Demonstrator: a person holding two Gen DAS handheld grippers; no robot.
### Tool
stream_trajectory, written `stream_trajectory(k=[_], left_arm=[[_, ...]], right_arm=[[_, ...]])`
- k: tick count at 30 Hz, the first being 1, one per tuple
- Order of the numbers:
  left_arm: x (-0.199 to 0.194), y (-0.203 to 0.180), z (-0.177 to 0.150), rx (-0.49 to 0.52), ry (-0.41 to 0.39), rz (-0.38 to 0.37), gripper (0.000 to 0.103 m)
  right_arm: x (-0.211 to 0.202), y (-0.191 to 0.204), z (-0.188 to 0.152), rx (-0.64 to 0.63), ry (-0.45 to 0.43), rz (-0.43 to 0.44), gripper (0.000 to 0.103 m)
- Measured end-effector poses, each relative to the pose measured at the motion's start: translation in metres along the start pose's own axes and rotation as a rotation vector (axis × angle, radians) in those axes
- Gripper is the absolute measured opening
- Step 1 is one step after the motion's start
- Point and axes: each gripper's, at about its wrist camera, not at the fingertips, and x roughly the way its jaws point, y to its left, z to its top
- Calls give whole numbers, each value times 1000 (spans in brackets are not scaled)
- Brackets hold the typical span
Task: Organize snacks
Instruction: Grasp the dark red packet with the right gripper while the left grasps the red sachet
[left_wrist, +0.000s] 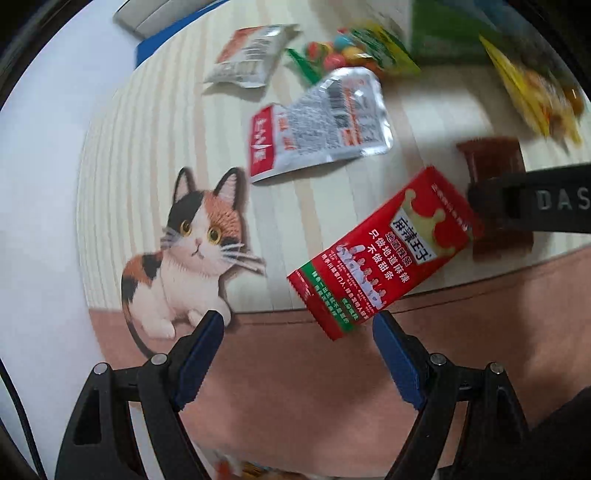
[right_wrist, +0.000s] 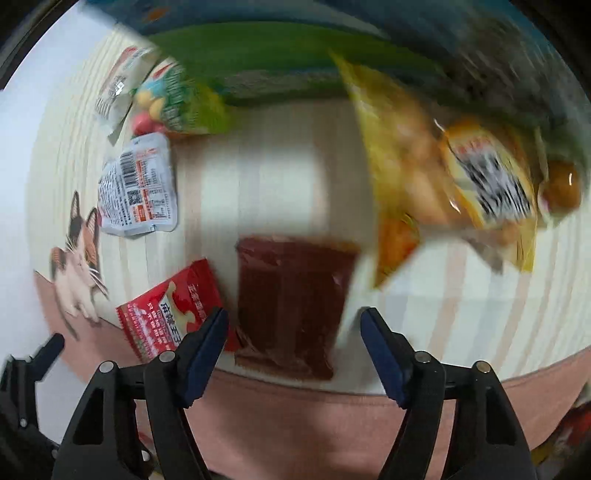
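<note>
Mostly blurred on the right view: yellow bags smear together, print unreadable. The dark red pack lies on the bench, its near end partly behind the right gripper, jaws apart, holding nothing. Red packet, crown print, sits beyond the left gripper, jaws wide, empty.

Both grippers look black-framed, with blue pads and silver screws.
</note>
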Motion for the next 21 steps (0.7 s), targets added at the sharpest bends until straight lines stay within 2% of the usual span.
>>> stream_trajectory(k=[2,3,12,16,18,21], left_arm=[[2,-4,4,41,-6,9,82],[5,-8,7,68,-4,19,82],[11,-39,40,202,-29,62,83],[7,-39,58,171,-12,43,84],[4,-35,65,142,-9,0,84],[-8,-38,64,177,-23,-112,84]], right_arm=[[2,5,-2,-42,2,-48,68],[1,3,-4,-52,-1,-57,61],[-4,-41,-25,-108,49,-166,60],[-8,-64,-36,-62,69,-142,61],[-11,-71,-40,-37,69,-112,61],[-14,-78,-45,-22,74,-97,61]])
